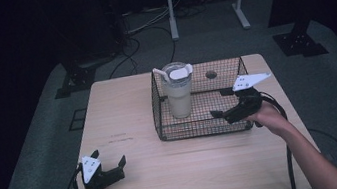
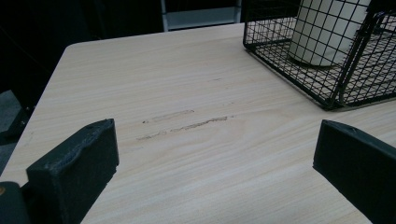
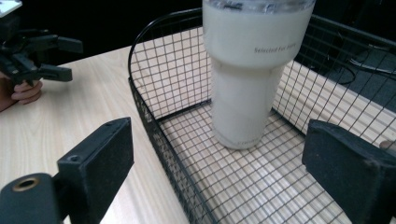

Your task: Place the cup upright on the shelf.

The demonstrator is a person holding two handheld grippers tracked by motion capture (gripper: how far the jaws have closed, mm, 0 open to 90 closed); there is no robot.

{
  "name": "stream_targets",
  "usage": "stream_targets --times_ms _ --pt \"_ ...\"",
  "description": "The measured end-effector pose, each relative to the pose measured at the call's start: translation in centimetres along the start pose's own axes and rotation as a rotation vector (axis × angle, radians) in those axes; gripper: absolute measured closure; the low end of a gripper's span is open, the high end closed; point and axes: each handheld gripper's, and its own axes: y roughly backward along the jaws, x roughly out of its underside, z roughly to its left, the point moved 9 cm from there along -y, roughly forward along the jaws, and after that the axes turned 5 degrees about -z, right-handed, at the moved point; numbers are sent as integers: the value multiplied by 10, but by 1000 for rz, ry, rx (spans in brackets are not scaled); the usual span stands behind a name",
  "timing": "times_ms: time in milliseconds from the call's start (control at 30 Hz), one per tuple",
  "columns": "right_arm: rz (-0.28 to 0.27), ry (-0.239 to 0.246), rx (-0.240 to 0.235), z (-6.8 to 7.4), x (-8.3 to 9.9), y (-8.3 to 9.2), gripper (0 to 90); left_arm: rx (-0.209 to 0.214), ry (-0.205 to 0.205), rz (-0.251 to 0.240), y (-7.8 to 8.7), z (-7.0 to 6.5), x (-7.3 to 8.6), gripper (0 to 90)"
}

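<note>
Right gripper [image 1: 225, 103]: you hold it at the 4 o'clock side of the table [image 1: 124, 116], over the near right corner of the wire basket [image 1: 202, 129]. Its jaws stand wide apart with nothing between them, and they point toward 9 o'clock, at the tumbler.

Tumbler [image 1: 178, 90]: a tall cream cup with a clear lid and a white handle. It stands upright inside the basket, in the left half, toward 12 o'clock on the table. In the right gripper view the tumbler [image 3: 250, 70] sits dead ahead between your spread jaws, apart from both, with its base on the mesh floor.

Wire basket: black mesh, open top, on the table's far right part. Your right gripper's left jaw hangs outside its near wall and the right jaw over its inside.

Left gripper [image 1: 111, 166]: you hold it at 7 o'clock, low by the near left corner, well apart from the basket. Its jaws gape wide and empty over bare wood.

Table mark [image 2: 187, 122]: a faint scuff on the wood, ahead of your left gripper.
</note>
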Motion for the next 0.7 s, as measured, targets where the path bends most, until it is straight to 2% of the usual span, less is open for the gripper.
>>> stream_targets --times_ms 367,700 --pt "-14 5 -20 14 17 22 83 -1 -6 4 0 0 0 0" --pt "-18 -7 -24 19 34 32 83 -1 -6 5 0 0 0 0"
